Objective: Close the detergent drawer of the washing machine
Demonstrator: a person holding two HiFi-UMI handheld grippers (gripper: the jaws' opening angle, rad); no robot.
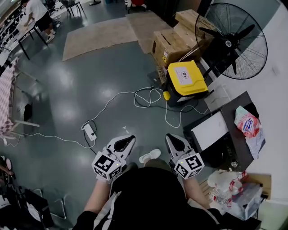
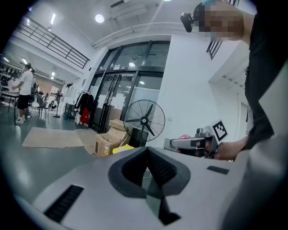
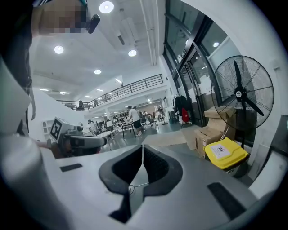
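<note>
Holding left gripper (image 1: 125, 140) and right gripper (image 1: 173, 139) shut and empty, on near side of yellow-lidded bin (image 1: 186, 77). Cannot make out detergent drawer; probably on dark appliance (image 1: 231, 139) right of that bin, closer to right gripper.

Large black floor fan (image 1: 231, 40) far right, yellow-lidded bin (image 1: 186, 78) just nearer, cardboard boxes (image 1: 173, 40) to the fan's left, tan rug (image 1: 103, 36) farther left on grey floor (image 1: 76, 85), white cable (image 1: 119, 95) looping left to a power strip (image 1: 89, 131), pink-and-white packet (image 1: 248, 126) at right, person (image 1: 38, 13) far left.
</note>
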